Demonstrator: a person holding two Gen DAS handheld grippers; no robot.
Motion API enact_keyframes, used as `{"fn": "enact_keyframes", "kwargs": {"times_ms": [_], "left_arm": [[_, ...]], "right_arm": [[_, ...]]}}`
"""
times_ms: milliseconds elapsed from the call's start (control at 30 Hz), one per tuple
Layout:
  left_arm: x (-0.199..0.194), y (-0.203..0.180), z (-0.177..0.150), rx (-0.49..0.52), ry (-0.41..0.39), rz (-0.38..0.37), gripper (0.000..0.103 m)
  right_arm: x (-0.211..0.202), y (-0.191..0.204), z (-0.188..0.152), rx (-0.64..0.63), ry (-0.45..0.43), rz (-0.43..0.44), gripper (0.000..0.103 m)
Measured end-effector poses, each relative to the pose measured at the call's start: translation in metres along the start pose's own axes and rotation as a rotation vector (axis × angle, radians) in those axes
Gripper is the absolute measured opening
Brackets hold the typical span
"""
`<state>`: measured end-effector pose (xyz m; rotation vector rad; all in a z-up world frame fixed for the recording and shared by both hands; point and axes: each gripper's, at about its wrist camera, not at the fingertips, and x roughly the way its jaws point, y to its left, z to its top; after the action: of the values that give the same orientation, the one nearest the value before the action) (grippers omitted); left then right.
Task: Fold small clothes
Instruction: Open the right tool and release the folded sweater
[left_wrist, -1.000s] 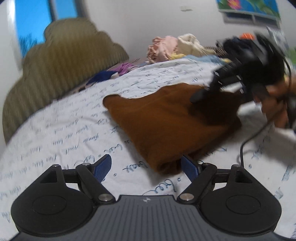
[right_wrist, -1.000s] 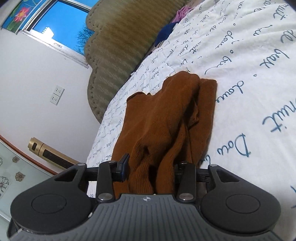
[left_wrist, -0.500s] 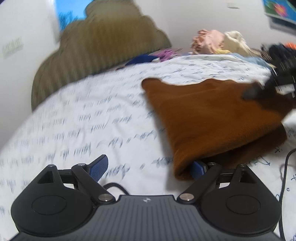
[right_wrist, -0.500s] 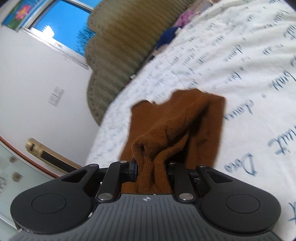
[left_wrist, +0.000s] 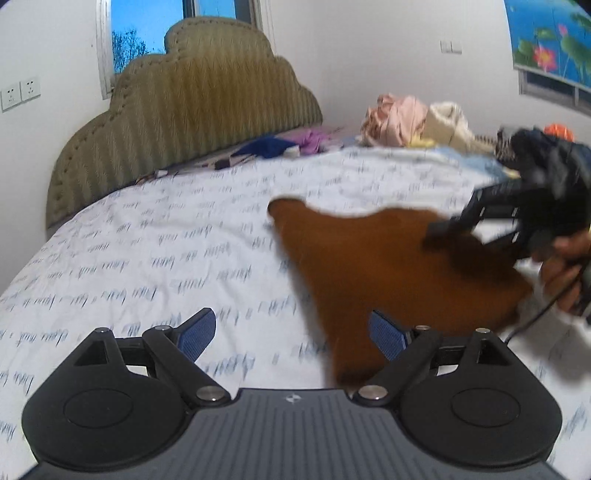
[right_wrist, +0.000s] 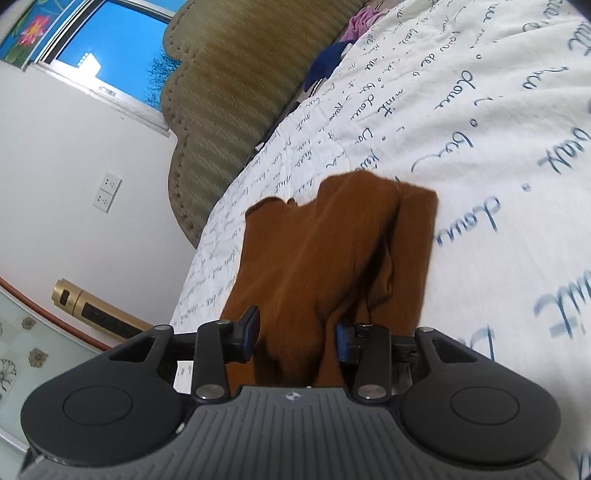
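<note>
A brown knit garment (left_wrist: 373, 266) lies partly folded on the white bed sheet with blue script (left_wrist: 166, 266). My left gripper (left_wrist: 291, 334) is open, low over the sheet, its right finger by the garment's near edge. In the left wrist view the right gripper (left_wrist: 476, 225) reaches onto the garment's right side, blurred. In the right wrist view my right gripper (right_wrist: 295, 338) has its fingers partly closed around a bunched fold of the brown garment (right_wrist: 325, 251), which fills the gap between them.
A padded olive headboard (left_wrist: 184, 122) stands behind the bed. A pile of pink and cream clothes (left_wrist: 413, 120) and blue and purple clothes (left_wrist: 273, 146) lie at the bed's far side. A cable (left_wrist: 535, 317) hangs from the right hand.
The left gripper has pulled back from the garment's near edge and swung its view left. The right gripper's fingers have spread slightly around the bunched fold.
</note>
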<state>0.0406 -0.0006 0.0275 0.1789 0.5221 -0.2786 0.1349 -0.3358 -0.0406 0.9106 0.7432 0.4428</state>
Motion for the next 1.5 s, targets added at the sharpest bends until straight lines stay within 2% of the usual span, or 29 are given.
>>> {"fn": "enact_keyframes", "kwargs": {"times_ms": [100,133,200,267,400,433,467,600,700,867,933,1000,1033,1067,1100,1200,1233,1267,1333,1367,1400,1500], "left_arm": [[0.021,-0.013,0.012,0.030,-0.011,-0.005,0.091],[0.030,-0.019,0.014,0.044,0.004,0.014,0.091],[0.044,-0.026,0.012,0.059,0.028,0.023,0.091],[0.052,-0.032,0.008,0.064,0.045,0.021,0.091],[0.057,-0.039,0.000,0.092,0.053,0.036,0.091],[0.057,-0.040,-0.001,0.096,0.053,0.038,0.091],[0.055,-0.039,-0.002,0.096,0.053,0.035,0.091],[0.055,-0.033,-0.006,0.077,0.069,0.024,0.091],[0.059,-0.026,-0.011,0.041,0.102,0.006,0.091],[0.059,-0.019,-0.015,-0.023,0.129,-0.019,0.091],[0.056,-0.017,-0.015,-0.038,0.133,-0.025,0.091],[0.051,-0.015,-0.015,-0.054,0.131,-0.041,0.091],[0.050,-0.014,-0.015,-0.066,0.134,-0.048,0.091],[0.049,-0.012,-0.015,-0.080,0.138,-0.060,0.091],[0.049,-0.011,-0.015,-0.089,0.142,-0.069,0.091],[0.050,-0.011,-0.016,-0.088,0.147,-0.052,0.091],[0.049,-0.010,-0.015,-0.089,0.145,-0.054,0.091],[0.048,-0.009,-0.015,-0.095,0.143,-0.062,0.091],[0.048,-0.007,-0.013,-0.111,0.146,-0.074,0.091],[0.048,-0.007,-0.013,-0.118,0.150,-0.074,0.091],[0.049,-0.007,-0.012,-0.122,0.154,-0.073,0.091],[0.051,-0.009,-0.012,-0.130,0.160,-0.069,0.091]], "right_arm": [[0.010,-0.006,0.012,0.020,-0.017,0.009,0.043],[0.013,-0.007,0.016,0.012,-0.022,0.003,0.042],[0.020,-0.003,0.023,-0.034,-0.031,-0.038,0.019],[0.024,0.002,0.029,-0.100,-0.052,-0.089,0.017],[0.030,0.007,0.036,-0.181,-0.085,-0.117,0.017],[0.030,0.007,0.036,-0.183,-0.086,-0.125,0.018],[0.028,0.006,0.035,-0.172,-0.082,-0.135,0.023],[0.004,0.006,0.019,-0.151,-0.072,-0.126,0.051],[-0.023,0.011,0.000,-0.163,-0.082,-0.138,0.062],[-0.056,0.018,-0.037,-0.203,-0.064,-0.166,0.062],[-0.063,0.019,-0.050,-0.217,-0.066,-0.186,0.058],[-0.070,0.017,-0.061,-0.192,-0.075,-0.178,0.042],[-0.073,0.014,-0.066,-0.162,-0.079,-0.157,0.037],[-0.074,0.010,-0.070,-0.138,-0.078,-0.140,0.025],[-0.073,0.009,-0.073,-0.129,-0.072,-0.134,0.019],[-0.064,0.011,-0.079,-0.171,-0.057,-0.200,0.019],[-0.064,0.012,-0.079,-0.180,-0.060,-0.205,0.019],[-0.066,0.013,-0.078,-0.178,-0.065,-0.200,0.025],[-0.070,0.015,-0.076,-0.172,-0.079,-0.192,0.044],[-0.072,0.016,-0.075,-0.172,-0.093,-0.193,0.057],[-0.073,0.018,-0.074,-0.176,-0.104,-0.201,0.061],[-0.072,0.020,-0.073,-0.178,-0.106,-0.208,0.062]]}}
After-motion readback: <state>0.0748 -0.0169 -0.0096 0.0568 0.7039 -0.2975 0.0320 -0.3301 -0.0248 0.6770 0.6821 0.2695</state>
